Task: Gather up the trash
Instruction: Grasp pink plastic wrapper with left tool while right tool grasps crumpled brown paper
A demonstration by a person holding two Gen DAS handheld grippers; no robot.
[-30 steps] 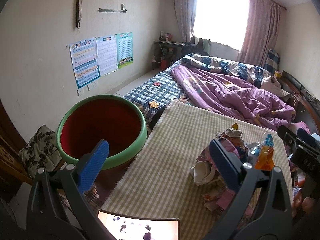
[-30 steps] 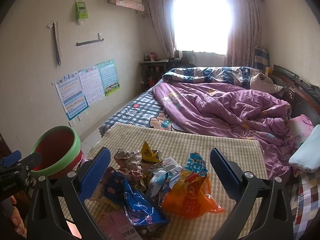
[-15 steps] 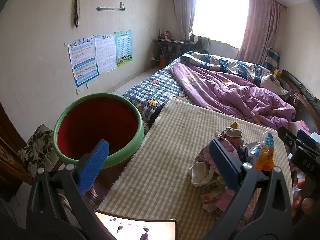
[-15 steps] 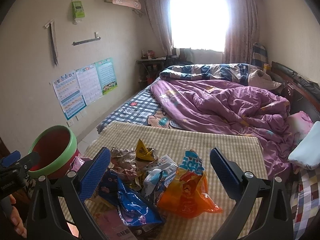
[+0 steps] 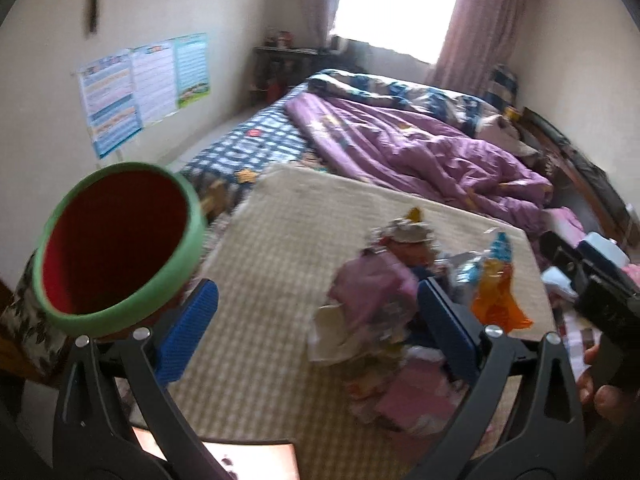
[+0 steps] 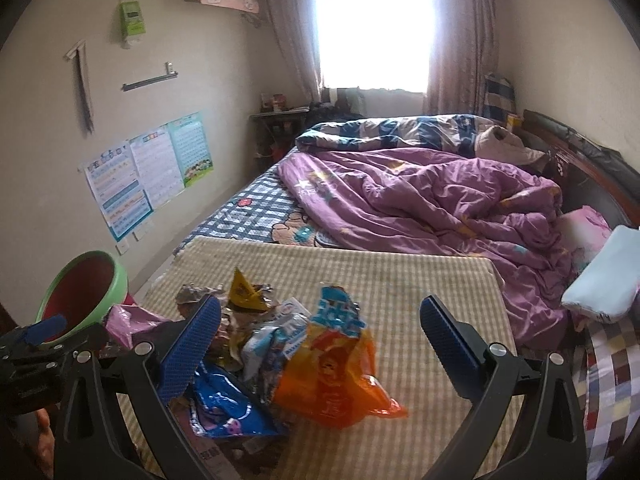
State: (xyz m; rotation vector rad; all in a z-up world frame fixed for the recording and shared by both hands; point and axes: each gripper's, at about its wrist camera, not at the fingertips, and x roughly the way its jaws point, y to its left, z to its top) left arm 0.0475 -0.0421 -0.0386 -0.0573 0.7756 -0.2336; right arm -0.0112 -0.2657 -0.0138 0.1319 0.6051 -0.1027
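Green-rimmed red bin [image 5: 116, 240] beside checked mat [image 6: 400, 280], purple quilt [image 6: 440, 200] beyond.

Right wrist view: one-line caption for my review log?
Open right hand-held gripper above snack wrappers piled on a checked mat; green-rimmed bin at left.

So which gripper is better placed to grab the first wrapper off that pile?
Probably the right gripper: it is open, and the orange bag lies directly between its fingers. The left gripper, also open, points between the bin and the pile, which sits off towards its right finger.
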